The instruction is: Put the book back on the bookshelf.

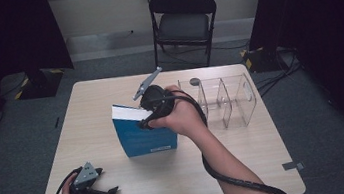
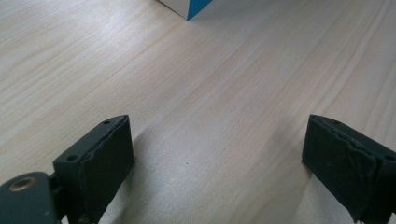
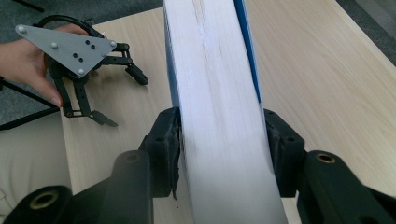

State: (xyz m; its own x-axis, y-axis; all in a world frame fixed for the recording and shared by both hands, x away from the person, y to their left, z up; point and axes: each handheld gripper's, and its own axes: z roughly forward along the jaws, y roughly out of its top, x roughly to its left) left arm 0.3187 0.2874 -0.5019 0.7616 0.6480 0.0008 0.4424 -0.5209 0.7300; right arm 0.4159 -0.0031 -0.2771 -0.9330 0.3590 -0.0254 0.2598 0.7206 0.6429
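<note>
A blue book (image 1: 147, 138) stands upright on the light wooden table (image 1: 109, 92), its white page edge (image 3: 219, 112) facing up. My right gripper (image 1: 148, 115) is shut on the book's top from above, one jaw pressed on each cover (image 3: 222, 135). My left gripper (image 1: 106, 184) rests open near the table's front left corner, a hand around it; the bare tabletop lies between its jaws (image 2: 217, 149). A blue corner of the book (image 2: 189, 9) shows far ahead of them. The left gripper (image 3: 107, 98) also appears beyond the book in the right gripper view.
A clear plastic divider rack (image 1: 226, 101) stands on the table to the right of the book. A black folding chair (image 1: 182, 20) stands beyond the far edge. Dark curtains hang at both sides, and cables lie on the floor at right.
</note>
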